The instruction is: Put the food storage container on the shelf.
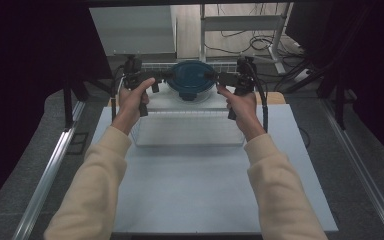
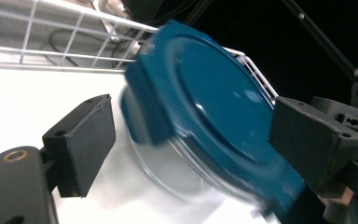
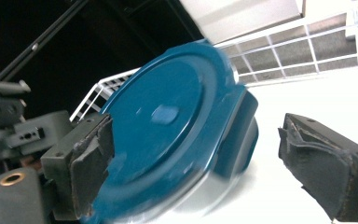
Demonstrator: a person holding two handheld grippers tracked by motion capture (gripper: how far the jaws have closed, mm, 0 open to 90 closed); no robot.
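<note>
A round clear glass container with a dark blue clip lid stands in a white wire basket at the far side of the table. My left gripper is at the lid's left edge and my right gripper at its right edge. In the left gripper view the blue lid is tilted across the frame, and its side clip lies between the wide-apart jaws of my left gripper. In the right gripper view the lid and its other clip sit between the open jaws of my right gripper. The glass bowl shows below the lid.
The basket rests on a pale blue-grey table mat with free room in front of it. A grey box and a metal frame with cables stand beyond the table. Dark curtains hang at both sides.
</note>
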